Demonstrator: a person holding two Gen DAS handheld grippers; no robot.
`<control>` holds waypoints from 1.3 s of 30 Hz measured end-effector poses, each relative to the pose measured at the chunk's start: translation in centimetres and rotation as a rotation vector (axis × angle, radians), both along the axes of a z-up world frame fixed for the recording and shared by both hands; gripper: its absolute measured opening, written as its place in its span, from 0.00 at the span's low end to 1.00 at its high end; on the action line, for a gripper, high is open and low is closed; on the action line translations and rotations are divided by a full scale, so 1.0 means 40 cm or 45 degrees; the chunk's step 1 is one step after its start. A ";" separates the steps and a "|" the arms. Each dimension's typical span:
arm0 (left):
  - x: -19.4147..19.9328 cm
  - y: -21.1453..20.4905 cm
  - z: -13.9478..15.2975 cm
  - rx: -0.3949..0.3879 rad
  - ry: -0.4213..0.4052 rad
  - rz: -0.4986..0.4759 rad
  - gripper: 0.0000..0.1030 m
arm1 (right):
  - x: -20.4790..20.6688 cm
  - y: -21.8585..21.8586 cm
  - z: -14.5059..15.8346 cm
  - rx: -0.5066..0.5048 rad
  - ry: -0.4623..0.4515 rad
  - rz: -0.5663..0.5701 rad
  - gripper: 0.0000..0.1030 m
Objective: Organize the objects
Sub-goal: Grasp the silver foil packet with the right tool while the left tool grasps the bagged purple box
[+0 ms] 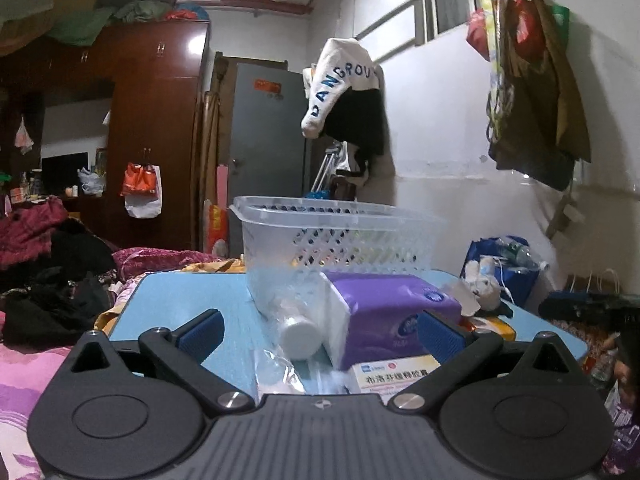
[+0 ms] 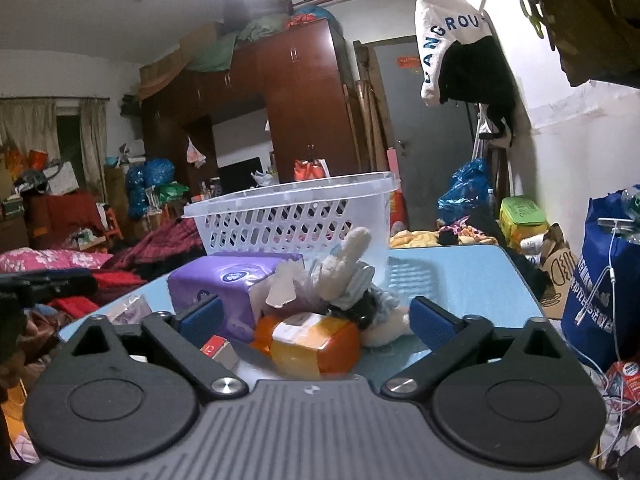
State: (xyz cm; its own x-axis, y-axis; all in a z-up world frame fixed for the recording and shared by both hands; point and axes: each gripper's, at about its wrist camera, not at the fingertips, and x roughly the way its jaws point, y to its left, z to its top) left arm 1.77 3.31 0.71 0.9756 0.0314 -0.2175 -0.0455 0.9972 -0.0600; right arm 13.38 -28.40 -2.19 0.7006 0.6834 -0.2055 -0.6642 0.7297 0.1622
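Two grippers hover wide open and empty at the near edge of a blue table [image 2: 472,280].

Left gripper [image 1: 320,332] faces a white bottle [image 1: 298,338] beside a purple tissue pack [image 1: 384,312]; right gripper [image 2: 316,318] faces an orange packet [image 2: 312,340], then a plush toy [image 2: 344,268]. Farthest stands the clear plastic basket [image 2: 296,216].

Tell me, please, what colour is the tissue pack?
Purple, with white tissue at its end; the tissue pack shows best in the left wrist view.
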 end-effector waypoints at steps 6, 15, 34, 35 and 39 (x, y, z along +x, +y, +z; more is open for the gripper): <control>0.000 0.015 -0.023 0.008 0.036 0.023 0.95 | -0.008 0.017 -0.007 -0.042 -0.017 0.022 0.82; 0.020 0.030 -0.071 0.018 0.108 0.002 0.87 | 0.016 0.126 0.009 -0.099 -0.075 0.066 0.54; 0.043 0.042 -0.100 -0.002 0.146 -0.031 0.86 | 0.093 0.163 -0.011 -0.217 0.008 -0.013 0.38; 0.045 0.042 -0.100 -0.005 0.148 -0.034 0.86 | 0.100 0.171 -0.011 -0.233 0.012 -0.023 0.39; 0.044 0.031 -0.099 0.021 0.142 -0.027 0.87 | 0.121 0.186 -0.008 -0.260 0.038 -0.037 0.39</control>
